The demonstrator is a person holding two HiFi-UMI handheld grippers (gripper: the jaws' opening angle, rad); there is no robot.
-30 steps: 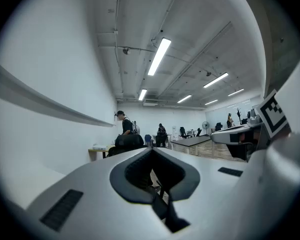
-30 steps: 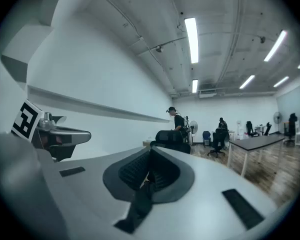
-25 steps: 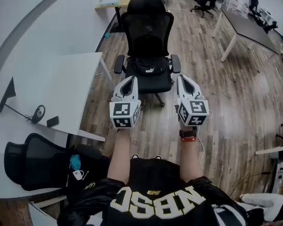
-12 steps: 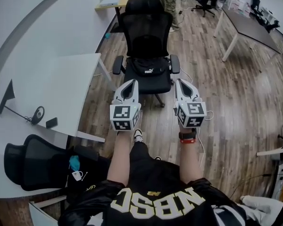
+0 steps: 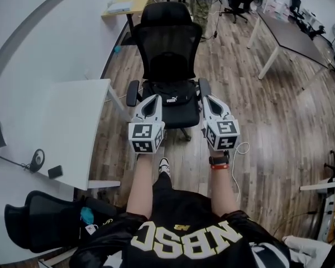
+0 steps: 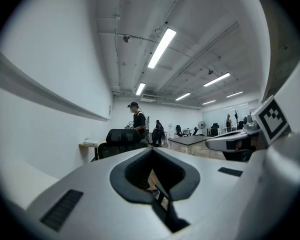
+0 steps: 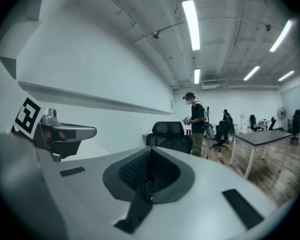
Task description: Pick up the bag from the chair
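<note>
Chair (image 5: 167, 43) closer, bag (image 5: 176, 91) lying on it

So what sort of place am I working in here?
Most likely an open-plan office or lab. A black mesh office chair with the bag on its seat, a white desk, a long table further back and ceiling strip lights all point that way.

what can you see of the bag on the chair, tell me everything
The bag is small, black and soft-looking, like fabric, with a white logo on its front. It lies flat and wide across the back of the seat of the black office chair, between the armrests, against the foot of the backrest. Only the chair appears to touch it; any strap or zip is too small to make out.
</note>
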